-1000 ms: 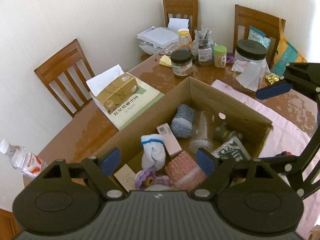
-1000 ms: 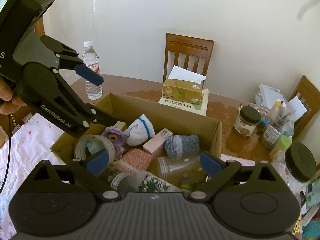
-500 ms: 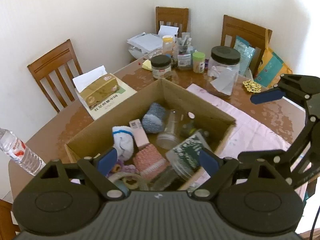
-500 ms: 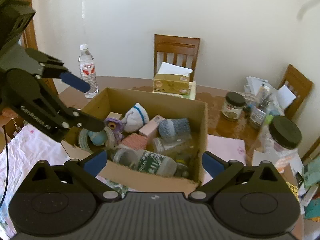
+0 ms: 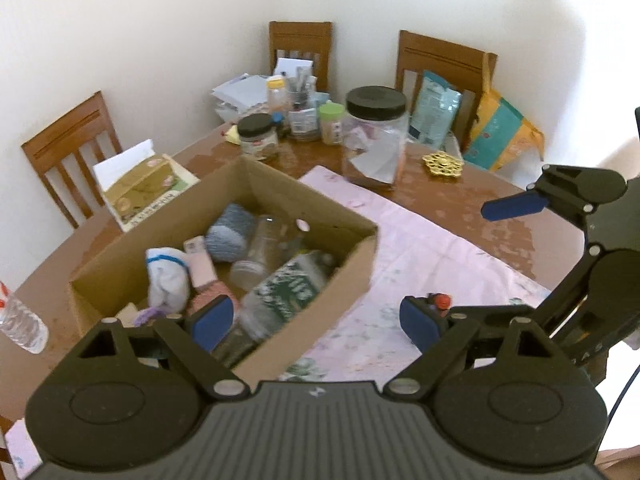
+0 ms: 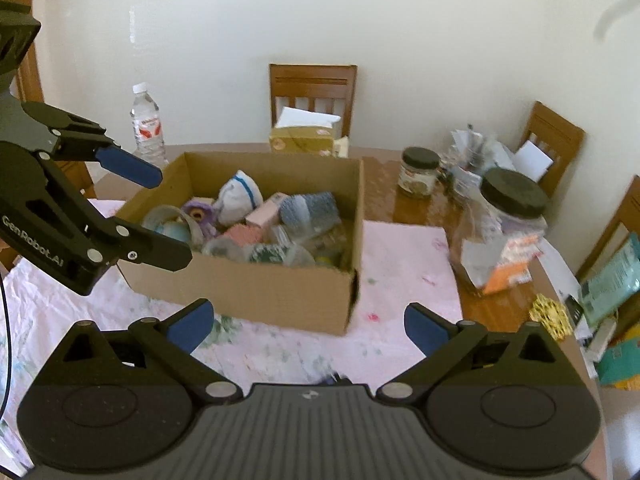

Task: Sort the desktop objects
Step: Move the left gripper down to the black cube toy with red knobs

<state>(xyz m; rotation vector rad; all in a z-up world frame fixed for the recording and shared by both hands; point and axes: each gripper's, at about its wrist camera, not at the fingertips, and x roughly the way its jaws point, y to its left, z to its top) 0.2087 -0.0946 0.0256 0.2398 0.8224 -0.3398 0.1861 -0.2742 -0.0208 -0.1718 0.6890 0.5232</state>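
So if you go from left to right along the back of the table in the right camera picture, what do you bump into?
Water bottle → tissue box → small dark-lidded jar → big clear jar with the black lid → gold trivet.

Open pink cloth [image 6: 404, 256] beside cardboard box [image 6: 248, 284]
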